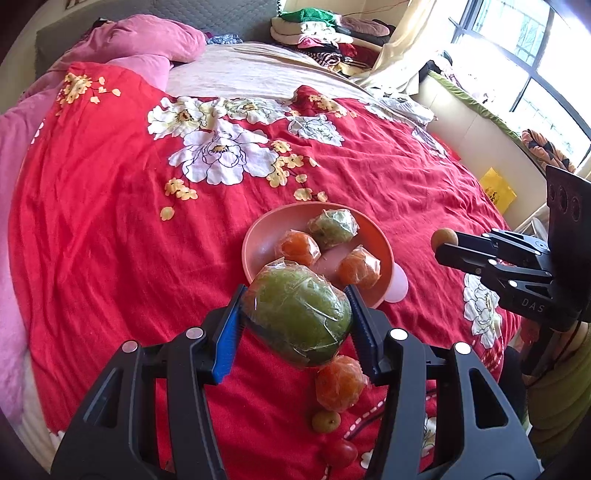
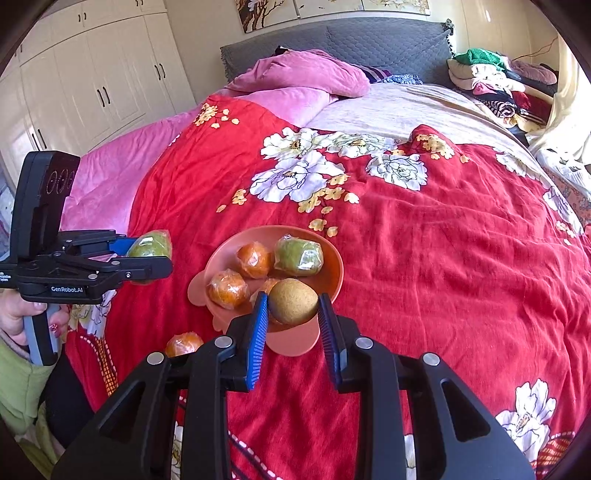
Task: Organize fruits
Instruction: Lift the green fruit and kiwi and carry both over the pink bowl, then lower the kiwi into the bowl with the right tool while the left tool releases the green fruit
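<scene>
My left gripper [image 1: 295, 295] is shut on a large green fruit in plastic wrap [image 1: 299, 314], held above the bed just short of the pink bowl [image 1: 258, 240]. The bowl holds two wrapped oranges [image 1: 298, 246] and a smaller wrapped green fruit [image 1: 332, 227]. My right gripper [image 2: 291, 304] is shut on a small brown round fruit [image 2: 293, 301], over the bowl's [image 2: 328, 273] near rim. In the left wrist view that gripper [image 1: 445, 245] shows at the right with the brown fruit [image 1: 443, 238] at its tips. A wrapped orange [image 1: 340, 384], a small brown fruit [image 1: 325, 421] and a red fruit [image 1: 341, 452] lie on the bedspread.
A red floral bedspread [image 1: 110, 240] covers the bed, with pink quilts [image 1: 147, 40] and a grey headboard [image 2: 369, 33] at the far end. Folded clothes [image 1: 325, 33] are piled at the back right. White wardrobes [image 2: 92, 85] stand to the left. A person's hand [image 2: 22, 317] holds the left gripper's handle.
</scene>
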`<state>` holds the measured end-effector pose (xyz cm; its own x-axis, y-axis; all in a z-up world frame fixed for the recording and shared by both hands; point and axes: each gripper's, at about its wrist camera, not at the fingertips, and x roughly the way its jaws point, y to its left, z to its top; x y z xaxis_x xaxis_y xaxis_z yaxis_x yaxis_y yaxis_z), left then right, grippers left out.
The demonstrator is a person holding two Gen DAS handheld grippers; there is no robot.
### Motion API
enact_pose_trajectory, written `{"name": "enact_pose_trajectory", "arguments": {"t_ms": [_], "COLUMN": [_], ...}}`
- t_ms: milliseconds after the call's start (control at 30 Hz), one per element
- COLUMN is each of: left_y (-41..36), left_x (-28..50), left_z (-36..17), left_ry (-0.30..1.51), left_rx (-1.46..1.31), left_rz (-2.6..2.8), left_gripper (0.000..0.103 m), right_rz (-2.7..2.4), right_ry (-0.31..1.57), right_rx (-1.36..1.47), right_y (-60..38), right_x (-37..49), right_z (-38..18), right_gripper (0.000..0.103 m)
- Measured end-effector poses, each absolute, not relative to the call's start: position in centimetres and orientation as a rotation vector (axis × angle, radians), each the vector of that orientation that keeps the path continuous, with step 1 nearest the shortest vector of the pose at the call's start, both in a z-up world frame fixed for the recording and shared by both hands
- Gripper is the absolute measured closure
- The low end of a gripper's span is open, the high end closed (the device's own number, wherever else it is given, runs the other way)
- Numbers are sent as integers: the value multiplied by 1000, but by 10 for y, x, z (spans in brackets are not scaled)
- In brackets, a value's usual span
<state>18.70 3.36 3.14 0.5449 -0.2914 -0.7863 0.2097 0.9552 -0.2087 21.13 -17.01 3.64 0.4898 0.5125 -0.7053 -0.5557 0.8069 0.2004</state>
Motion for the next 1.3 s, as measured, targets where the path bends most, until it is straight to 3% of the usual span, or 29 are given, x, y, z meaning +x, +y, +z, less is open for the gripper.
{"name": "enact_pose_trajectory", "arguments": {"t_ms": [1300], "left_y": [30], "left_x": [232], "left_z": [-10], "left_ry": [1006], "left_rx": [-93], "left_rz": [-288], "left_gripper": [59], "right_rz": [607], "right_ry": [893], "right_rx": [-81], "right_y": [-148], "right_x": [253], "right_z": [4], "right_gripper": [77]}}
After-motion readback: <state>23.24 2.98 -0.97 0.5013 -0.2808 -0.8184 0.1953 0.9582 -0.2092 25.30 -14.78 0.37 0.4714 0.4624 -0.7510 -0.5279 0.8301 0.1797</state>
